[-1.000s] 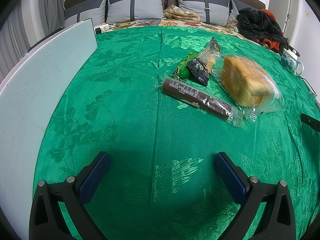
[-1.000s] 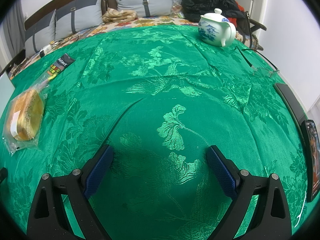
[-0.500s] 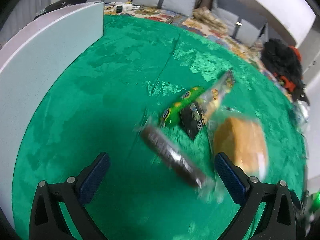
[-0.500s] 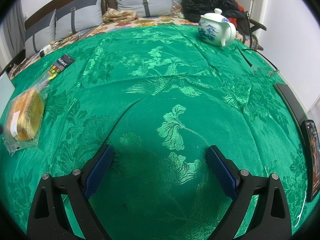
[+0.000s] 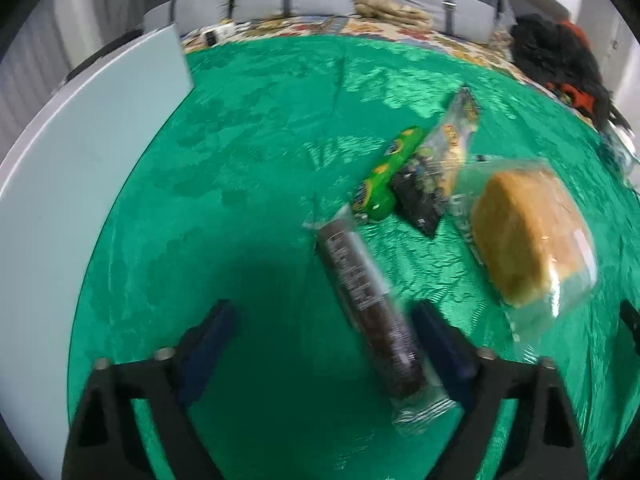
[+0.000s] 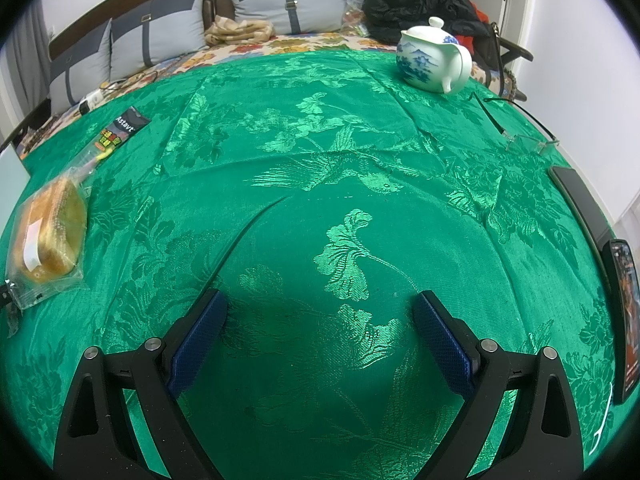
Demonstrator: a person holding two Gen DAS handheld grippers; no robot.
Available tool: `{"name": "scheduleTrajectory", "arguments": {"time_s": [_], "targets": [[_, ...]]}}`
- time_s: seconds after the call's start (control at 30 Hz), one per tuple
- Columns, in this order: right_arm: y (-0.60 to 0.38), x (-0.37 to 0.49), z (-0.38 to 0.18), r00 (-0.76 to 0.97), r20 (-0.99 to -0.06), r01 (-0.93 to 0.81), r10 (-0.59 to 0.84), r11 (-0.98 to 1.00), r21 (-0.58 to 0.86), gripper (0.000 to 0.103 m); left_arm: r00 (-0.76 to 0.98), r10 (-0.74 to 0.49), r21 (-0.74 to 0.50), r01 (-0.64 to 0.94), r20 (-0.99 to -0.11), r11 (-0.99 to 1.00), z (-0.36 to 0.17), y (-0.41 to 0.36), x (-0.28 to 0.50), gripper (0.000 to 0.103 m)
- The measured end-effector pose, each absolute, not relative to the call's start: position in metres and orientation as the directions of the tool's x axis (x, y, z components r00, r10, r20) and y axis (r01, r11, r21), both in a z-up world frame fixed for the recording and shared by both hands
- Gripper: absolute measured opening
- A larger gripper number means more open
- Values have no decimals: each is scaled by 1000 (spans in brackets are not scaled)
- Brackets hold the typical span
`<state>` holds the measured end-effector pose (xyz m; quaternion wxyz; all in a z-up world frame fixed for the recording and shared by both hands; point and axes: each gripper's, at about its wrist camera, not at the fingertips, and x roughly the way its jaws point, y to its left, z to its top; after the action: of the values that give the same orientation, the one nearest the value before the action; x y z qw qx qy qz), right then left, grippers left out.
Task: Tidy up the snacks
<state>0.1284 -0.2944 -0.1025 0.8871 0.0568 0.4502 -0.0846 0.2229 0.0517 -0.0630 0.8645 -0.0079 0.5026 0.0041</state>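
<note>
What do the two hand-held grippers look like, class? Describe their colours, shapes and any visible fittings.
Both match. The left gripper and right gripper each have two matte black fingers built as open triangular frames, tapering forward. Each finger carries a dark blue textured pad on its inner face, fixed with round silver bolts. No cables, markings, hands or sleeves show.

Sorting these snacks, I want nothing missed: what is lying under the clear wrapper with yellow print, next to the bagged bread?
A black snack packet pokes out beneath the clear wrapper, beside a green packet. Anything further under the wrapper is covered.
</note>
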Motion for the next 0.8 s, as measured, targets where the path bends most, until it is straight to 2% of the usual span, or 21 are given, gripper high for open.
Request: {"name": "scheduleTrajectory", "arguments": {"time_s": [0.03, 0.1, 0.2, 0.5, 0.57, 0.63, 0.67, 0.7, 0.77, 0.8], "targets": [[-294, 128, -102, 580, -808, 201, -99, 979, 25, 97, 497, -13, -10, 9, -867, 1000, -64, 49, 226, 67], [-294, 128, -102, 580, -808, 201, -99, 979, 25, 97, 502, -43, 1, 88, -864, 996, -60, 40, 224, 32], [-294, 128, -102, 580, -808, 201, -99, 979, 25, 97, 490, -50, 29, 153, -871, 988, -58, 35, 220, 20], [-294, 129, -103, 580, -808, 202, -100, 979, 24, 97, 465, -106, -5, 215, -879, 977, -53, 60, 177, 19], [-294, 129, -103, 580, -808, 202, -100, 979, 24, 97, 473, -108, -1, 221, -874, 975, -55, 63, 171, 23], [-294, 129, -103, 580, -808, 202, -100, 979, 24, 97, 483, -90, 10, 201, -871, 980, -57, 66, 171, 47], [-294, 128, -103, 580, -809, 202, -100, 979, 24, 97, 494, -83, 11, 185, -865, 983, -58, 67, 171, 69], [-294, 129, -103, 580, -809, 202, -100, 979, 24, 97, 508, -82, 8, 173, -857, 985, -58, 68, 170, 79], [-294, 129, -103, 580, -809, 202, -100, 979, 24, 97, 528, -76, 1, 145, -846, 989, -61, 70, 172, 80], [-294, 129, -103, 580, -809, 203, -100, 979, 24, 97, 520, -71, 1, 136, -852, 991, -64, 70, 174, 83]]}}
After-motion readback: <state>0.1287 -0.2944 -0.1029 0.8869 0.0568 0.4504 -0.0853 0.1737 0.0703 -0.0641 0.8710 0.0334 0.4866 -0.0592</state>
